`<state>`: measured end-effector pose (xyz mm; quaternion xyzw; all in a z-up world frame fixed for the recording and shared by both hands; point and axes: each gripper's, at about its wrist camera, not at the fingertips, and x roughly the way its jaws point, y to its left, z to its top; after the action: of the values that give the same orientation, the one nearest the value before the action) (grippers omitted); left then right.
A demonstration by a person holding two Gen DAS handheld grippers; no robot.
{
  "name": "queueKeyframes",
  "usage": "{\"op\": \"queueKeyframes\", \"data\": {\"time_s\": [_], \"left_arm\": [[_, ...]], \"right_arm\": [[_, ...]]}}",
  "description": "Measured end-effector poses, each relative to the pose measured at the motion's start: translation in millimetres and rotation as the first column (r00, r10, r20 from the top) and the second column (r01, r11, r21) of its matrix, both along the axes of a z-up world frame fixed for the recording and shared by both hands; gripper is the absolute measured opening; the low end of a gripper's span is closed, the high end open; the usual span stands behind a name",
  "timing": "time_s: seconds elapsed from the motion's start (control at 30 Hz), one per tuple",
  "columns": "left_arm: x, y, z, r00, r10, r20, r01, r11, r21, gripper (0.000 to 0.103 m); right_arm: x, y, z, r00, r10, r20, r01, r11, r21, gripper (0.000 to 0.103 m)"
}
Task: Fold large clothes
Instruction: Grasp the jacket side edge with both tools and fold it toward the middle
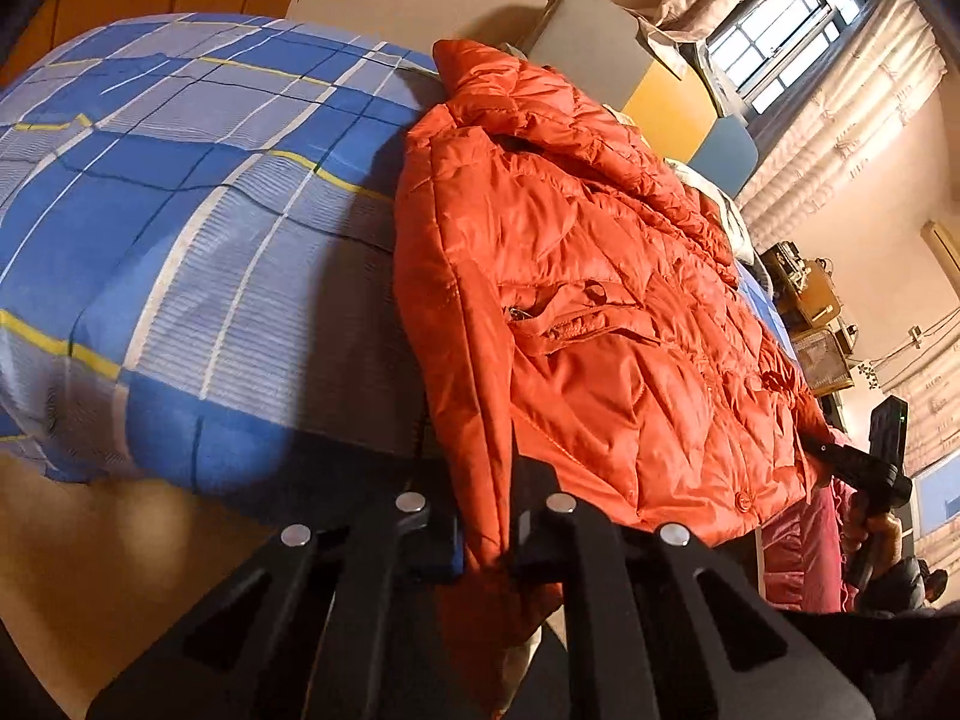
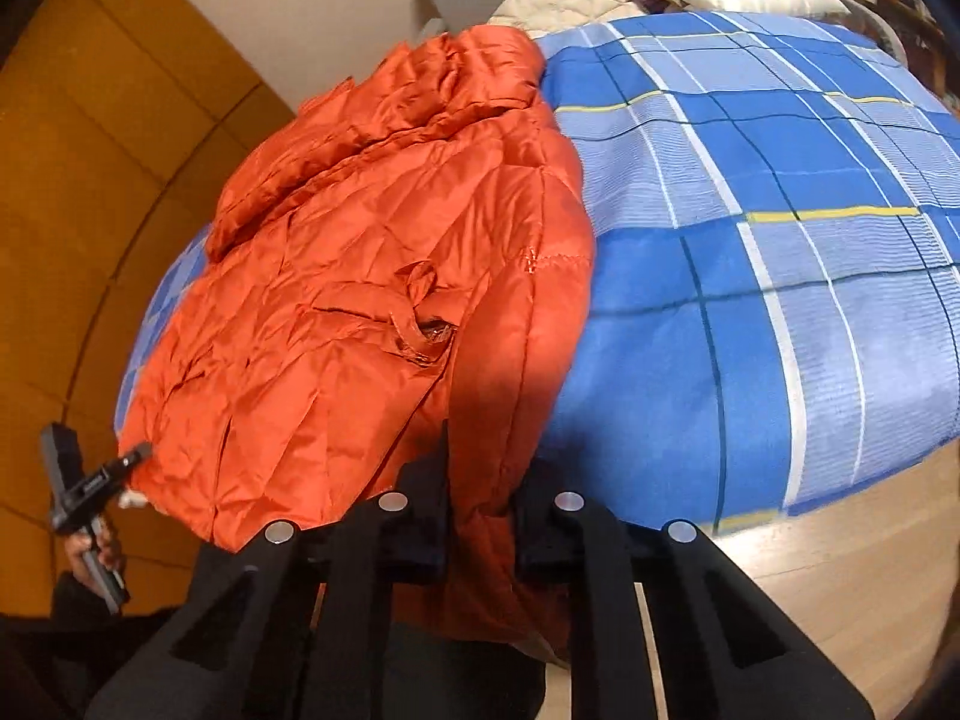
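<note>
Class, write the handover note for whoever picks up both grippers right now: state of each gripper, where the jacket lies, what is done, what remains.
Left gripper: jaws shut on the near hem of the orange jacket, at its edge beside the bare part of the checked bedspread.
Right gripper: jaws shut on the same jacket, at the other near corner.
The jacket lies spread on the bed, collar away from you, near hem hanging over the bed's edge.
Done: both corners gripped.
Left: no fold visible yet; probably lift the hem and carry it toward the collar.
</note>
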<state>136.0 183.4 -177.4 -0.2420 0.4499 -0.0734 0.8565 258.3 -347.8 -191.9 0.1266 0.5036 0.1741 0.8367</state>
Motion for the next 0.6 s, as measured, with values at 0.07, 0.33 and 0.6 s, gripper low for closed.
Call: {"op": "queueKeyframes", "data": {"time_s": [0.07, 0.33, 0.6], "left_arm": [[-5, 5, 4, 1.0, -0.007, -0.004, 0.007, 1.0, -0.007, 0.008], [-35, 15, 19, 1.0, -0.029, 0.002, 0.029, 0.999, -0.036, 0.007], [-43, 27, 58, 0.989, -0.065, 0.131, 0.078, 0.992, -0.095, 0.007]], "right_arm": [[-12, 1, 6, 1.0, 0.028, 0.001, -0.028, 1.0, -0.01, 0.013], [-52, 12, 34, 0.993, 0.119, 0.008, -0.118, 0.989, -0.084, 0.012], [-59, 15, 71, 0.987, 0.133, 0.088, -0.125, 0.988, -0.086, 0.01]]}}
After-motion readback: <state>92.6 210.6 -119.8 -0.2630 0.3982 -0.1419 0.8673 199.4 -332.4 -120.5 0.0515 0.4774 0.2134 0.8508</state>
